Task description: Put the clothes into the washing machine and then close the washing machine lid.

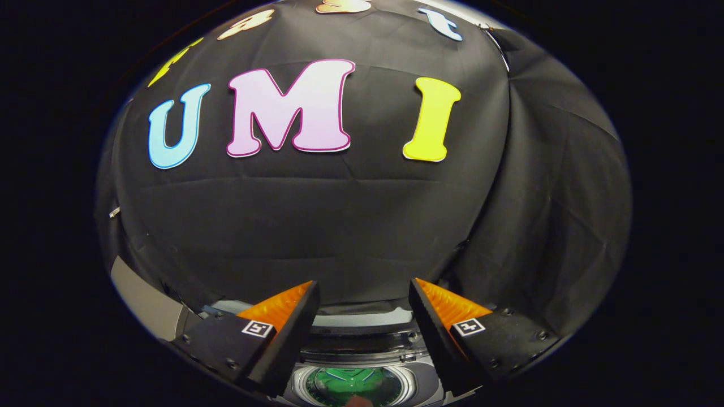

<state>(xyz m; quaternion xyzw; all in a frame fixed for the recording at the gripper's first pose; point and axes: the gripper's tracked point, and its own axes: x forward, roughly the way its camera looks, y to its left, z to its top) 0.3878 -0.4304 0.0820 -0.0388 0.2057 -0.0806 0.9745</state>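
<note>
We see the tongs (362, 305) spread wide and empty above the washing machine (362, 362). Green clothes (350, 384) lie inside its round drum, below the tongs. They look soft and light; we would pinch a loose fold.

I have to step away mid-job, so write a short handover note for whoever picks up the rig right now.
Gripper: fingers open, nothing between them, held above the machine and facing the black cloth wall.
Grey top-loading washing machine: directly below the fingers, its round drum opening uncovered.
Green clothes: lying inside the drum.
Done: green clothing appears loaded.
Left: bring the lid down and shut it. The lid's position is hard to tell from here, so find it first.
</note>
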